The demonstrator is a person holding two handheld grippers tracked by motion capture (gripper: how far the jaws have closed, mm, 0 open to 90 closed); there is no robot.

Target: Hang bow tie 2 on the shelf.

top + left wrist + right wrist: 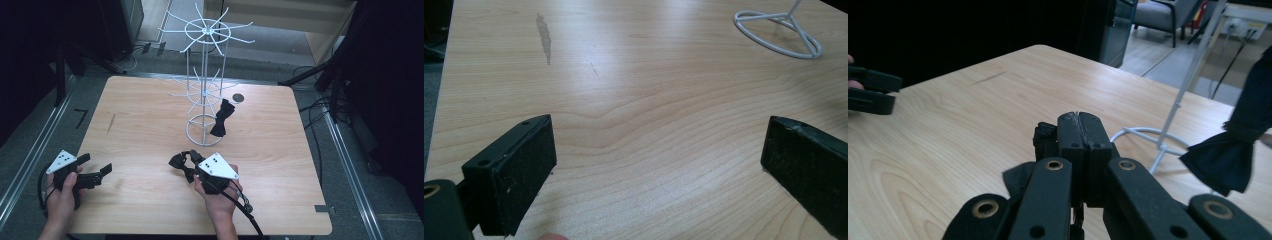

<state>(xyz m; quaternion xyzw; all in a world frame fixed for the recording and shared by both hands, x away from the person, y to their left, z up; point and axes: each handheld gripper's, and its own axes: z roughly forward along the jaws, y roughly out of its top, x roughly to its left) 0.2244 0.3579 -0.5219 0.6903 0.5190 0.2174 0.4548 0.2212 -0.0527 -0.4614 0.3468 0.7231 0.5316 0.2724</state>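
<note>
A white wire rack (205, 85) with hook arms stands at the table's middle back. One black bow tie (222, 117) hangs from a low hook beside its pole, and it also appears at the right of the right gripper view (1233, 155). My right gripper (192, 165) is in front of the rack base, shut on a second black bow tie (180, 162). In its own view the jaws (1080, 125) meet, with black fabric (1018, 180) bunched under them. My left gripper (95, 165) rests near the front left edge, open with nothing between its pads (659, 145).
The wooden table (150, 120) has rounded corners and a grey streak (544, 35) on its left part. A small dark disc (238, 97) lies behind the rack. The rack's base ring (774, 42) sits ahead of the left gripper. Dark stands and cables flank the table.
</note>
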